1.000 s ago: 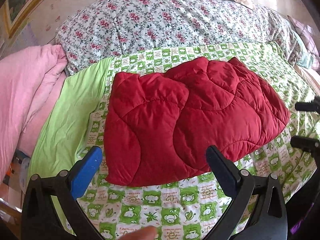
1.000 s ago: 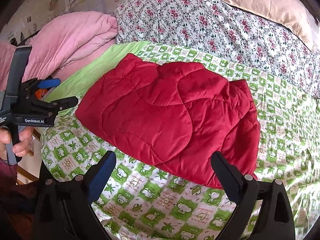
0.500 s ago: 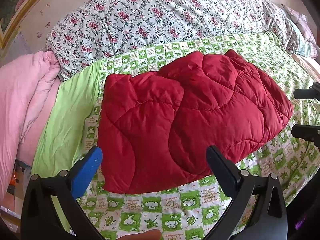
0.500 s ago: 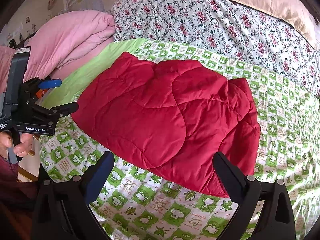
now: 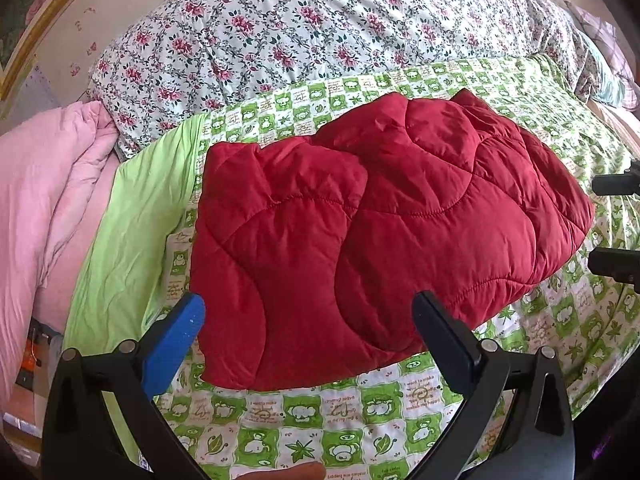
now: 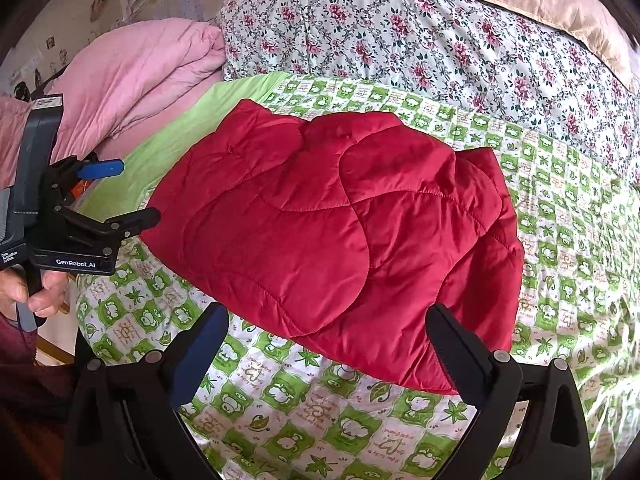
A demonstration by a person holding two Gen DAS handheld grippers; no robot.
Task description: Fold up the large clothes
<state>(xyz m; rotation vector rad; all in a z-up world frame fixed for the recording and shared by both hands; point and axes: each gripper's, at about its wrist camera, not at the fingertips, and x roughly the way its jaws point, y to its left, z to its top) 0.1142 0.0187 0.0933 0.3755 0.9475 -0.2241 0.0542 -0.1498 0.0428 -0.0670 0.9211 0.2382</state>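
Red quilted jacket [image 5: 372, 232] sits folded on the bed [image 5: 320, 412], my left gripper [image 5: 308, 328] and right gripper [image 6: 328, 340] both wide apart and empty, probably just needs tidying next

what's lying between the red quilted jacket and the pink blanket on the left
A plain lime-green strip of sheet, the edge of the green checked bedspread, separates the red jacket from the pink blanket; both wrist views show it.
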